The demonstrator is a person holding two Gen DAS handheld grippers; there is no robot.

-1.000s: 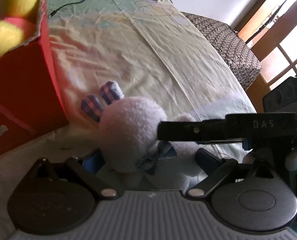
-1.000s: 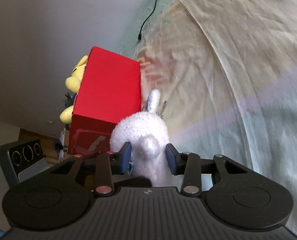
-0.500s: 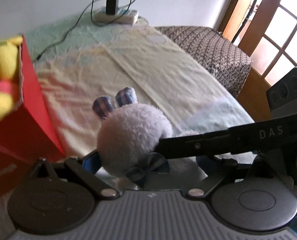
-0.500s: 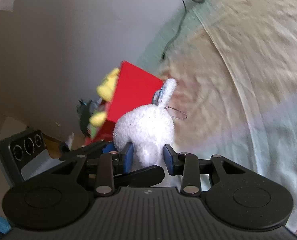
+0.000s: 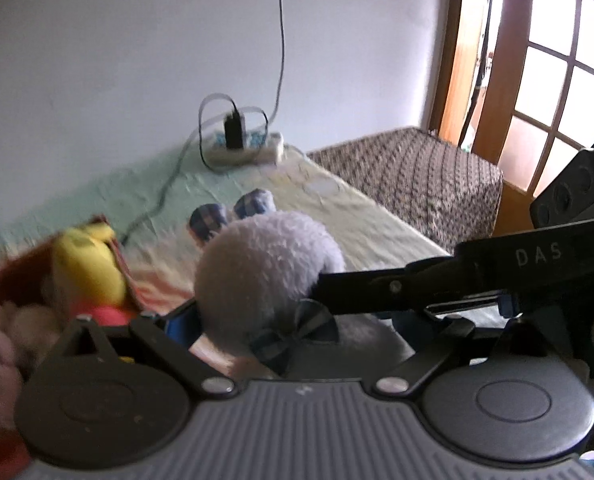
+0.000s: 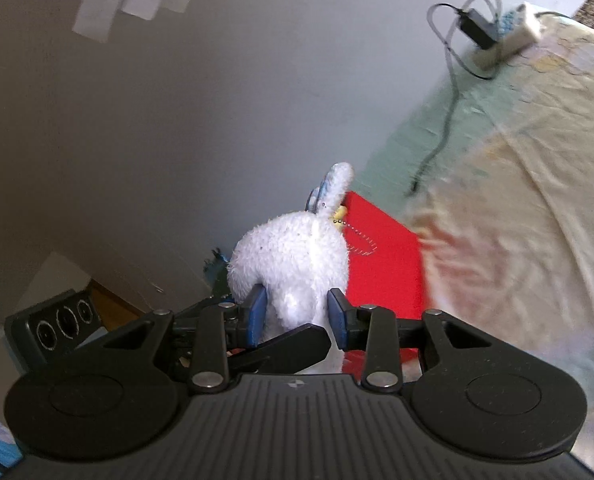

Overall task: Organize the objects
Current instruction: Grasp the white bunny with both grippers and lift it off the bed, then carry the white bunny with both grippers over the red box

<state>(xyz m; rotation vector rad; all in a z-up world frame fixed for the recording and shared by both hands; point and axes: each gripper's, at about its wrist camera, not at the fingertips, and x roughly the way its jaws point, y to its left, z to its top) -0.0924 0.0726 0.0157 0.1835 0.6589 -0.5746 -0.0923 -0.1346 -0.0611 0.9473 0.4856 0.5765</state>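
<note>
A white plush bunny [image 5: 265,268] with checked blue ears and a blue bow is held in the air between both grippers. My left gripper [image 5: 293,328] is shut on its lower body. My right gripper [image 6: 297,314] is shut on it from the other side, blue pads pressed into the fur; the bunny also shows in the right wrist view [image 6: 293,256] with a bead chain hanging from it. The red box [image 6: 381,264] stands just behind and below it. In the left wrist view the red box [image 5: 13,276] holds a yellow plush [image 5: 85,264] and other soft toys.
The bed sheet [image 6: 529,208] spreads to the right. A power strip [image 5: 245,148] with a charger and cables lies at the wall. A brown patterned covered block [image 5: 413,176] stands beside the bed, with a wooden glass door [image 5: 537,60] behind it.
Both grippers have lifted the bunny up off the bed, level with the top of the red box. The box's contents have come into the left wrist view.
</note>
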